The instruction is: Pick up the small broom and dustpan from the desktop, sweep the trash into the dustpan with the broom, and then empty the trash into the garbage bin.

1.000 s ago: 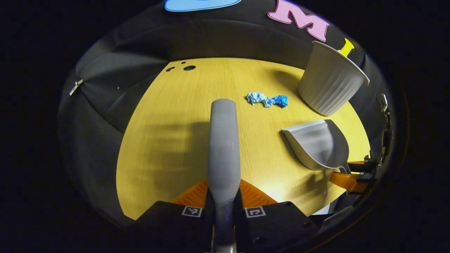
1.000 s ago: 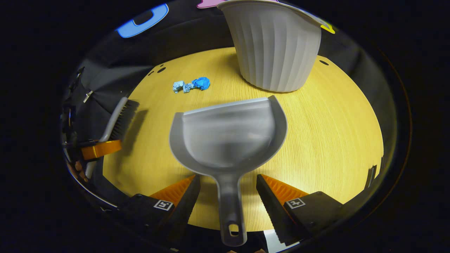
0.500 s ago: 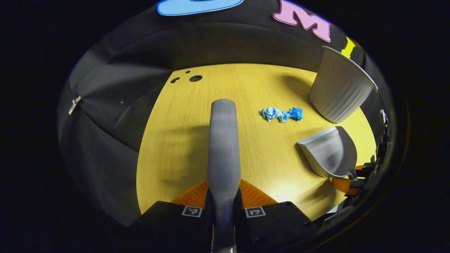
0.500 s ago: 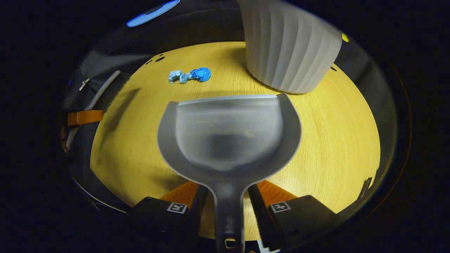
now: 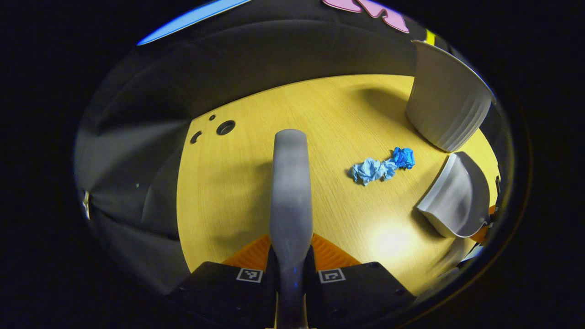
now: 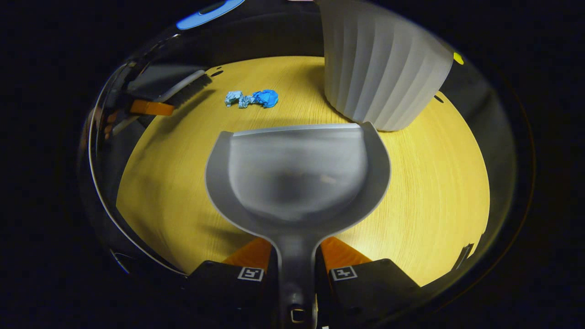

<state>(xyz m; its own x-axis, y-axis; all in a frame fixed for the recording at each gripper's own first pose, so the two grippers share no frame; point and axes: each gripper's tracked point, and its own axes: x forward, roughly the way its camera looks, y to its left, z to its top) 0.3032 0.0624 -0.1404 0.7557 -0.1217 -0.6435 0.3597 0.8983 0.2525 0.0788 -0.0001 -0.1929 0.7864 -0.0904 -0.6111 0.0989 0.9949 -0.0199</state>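
Observation:
My left gripper [image 5: 291,256] is shut on the grey broom [image 5: 290,192], whose back runs straight ahead over the wooden desktop [image 5: 237,183]. Crumpled blue trash [image 5: 381,167] lies to the broom's right, in front of the white ribbed bin [image 5: 445,107]. My right gripper [image 6: 296,256] is shut on the handle of the grey dustpan [image 6: 297,176], whose open mouth faces the blue trash [image 6: 251,98]. The bin [image 6: 381,64] stands just beyond the pan's right corner. In the right gripper view the broom's black bristles [image 6: 189,87] hang at far left. The dustpan [image 5: 457,196] sits at the right edge of the left gripper view.
Round cable holes [image 5: 225,127] pierce the desktop near its far left corner. Black cloth walls close the booth behind and to the left of the desk.
The right gripper's fingers closed onto the dustpan handle and the pan lifted closer. The left gripper swung with the broom, so trash and bin shifted right and nearer in its view.

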